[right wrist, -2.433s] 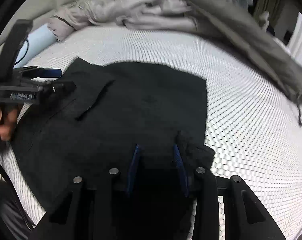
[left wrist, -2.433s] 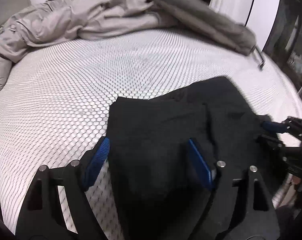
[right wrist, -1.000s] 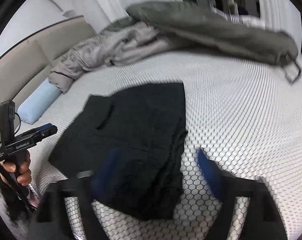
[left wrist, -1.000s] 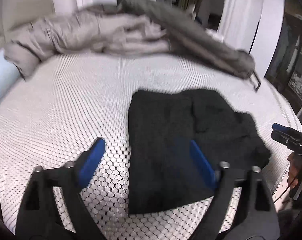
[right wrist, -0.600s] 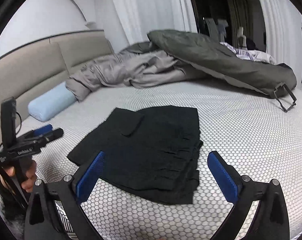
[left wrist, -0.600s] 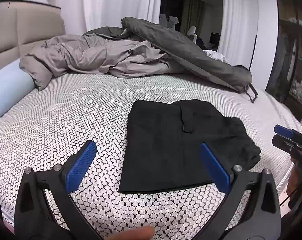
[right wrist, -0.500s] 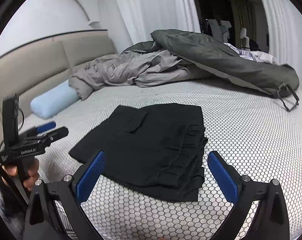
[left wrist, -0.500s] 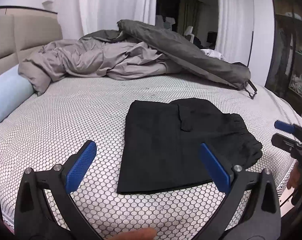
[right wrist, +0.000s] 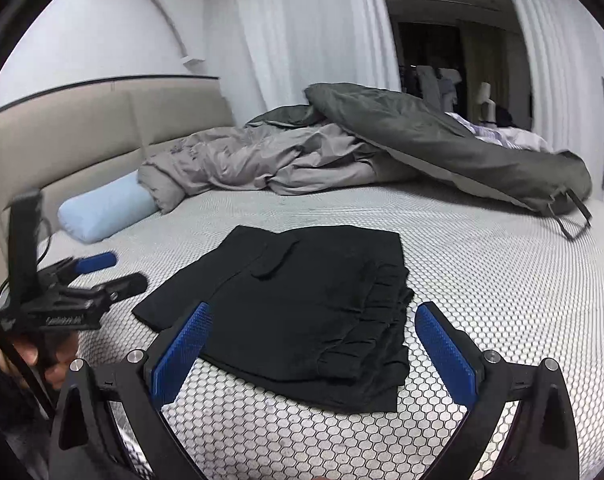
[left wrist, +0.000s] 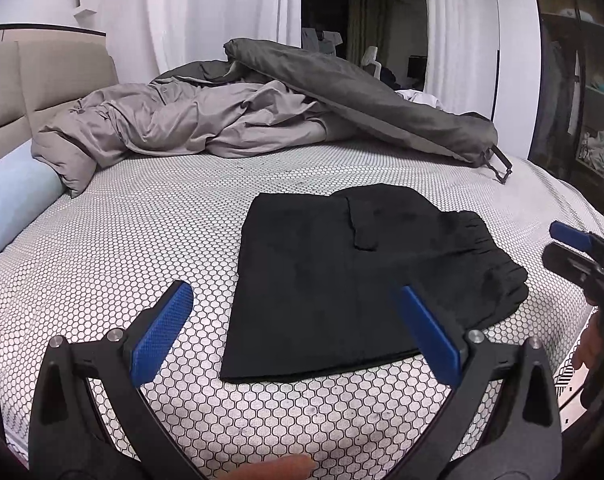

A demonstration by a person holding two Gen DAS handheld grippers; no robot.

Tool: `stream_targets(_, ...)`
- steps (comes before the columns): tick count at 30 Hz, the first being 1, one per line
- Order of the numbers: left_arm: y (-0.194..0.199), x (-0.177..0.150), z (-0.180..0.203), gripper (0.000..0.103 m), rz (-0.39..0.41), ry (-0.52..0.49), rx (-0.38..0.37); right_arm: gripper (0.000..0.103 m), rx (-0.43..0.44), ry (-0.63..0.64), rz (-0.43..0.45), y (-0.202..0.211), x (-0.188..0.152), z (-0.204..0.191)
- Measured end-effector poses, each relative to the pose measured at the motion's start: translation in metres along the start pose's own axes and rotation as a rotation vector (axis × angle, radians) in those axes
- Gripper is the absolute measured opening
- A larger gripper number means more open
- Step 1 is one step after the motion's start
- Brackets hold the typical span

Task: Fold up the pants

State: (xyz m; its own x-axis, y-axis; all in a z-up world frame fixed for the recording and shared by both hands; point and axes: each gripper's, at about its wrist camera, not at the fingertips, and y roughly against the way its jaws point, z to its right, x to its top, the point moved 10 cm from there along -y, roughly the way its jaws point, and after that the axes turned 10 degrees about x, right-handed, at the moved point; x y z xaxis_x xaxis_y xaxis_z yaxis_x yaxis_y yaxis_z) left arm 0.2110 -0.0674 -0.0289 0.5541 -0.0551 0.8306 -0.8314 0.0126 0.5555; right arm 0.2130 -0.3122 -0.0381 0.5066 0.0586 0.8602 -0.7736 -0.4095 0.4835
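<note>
Pants: black fabric pants (left wrist: 354,280) now lying folded into a compact rectangle at mid-frame on the honeycomb-print white bed (left wrist: 142,232), whereas approx 2 s ago both claws were down on the cloth. Left claw (left wrist: 298,332) & right claw (right wrist: 314,352) are hanging released, wide apart, nothing between the pads, pulled back clear of the fabric. Reading: fold prob. done. Crumpled grey duvet (left wrist: 206,124) and pale blue bolster pillow (right wrist: 106,208) are sitting upper left, well apart from the pants; nothing blocking.

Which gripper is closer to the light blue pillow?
Left. The left gripper hovers off the pants' near-left corner, on the light blue pillow's side; the right gripper hovers past the pants' opposite side.
</note>
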Motion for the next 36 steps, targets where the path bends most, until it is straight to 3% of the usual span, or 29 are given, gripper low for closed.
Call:
stream_targets(4,-0.004,-0.003,0.002,0.102,-0.005,-0.007,0.004,0.103,0.004,-0.047,0.012,-0.002,0.001,0.005)
stream_targets(36,-0.019,-0.006,0.005,0.102,-0.015,-0.022,0.0,0.103,-0.009,-0.045,0.017,-0.003,0.001,0.006)
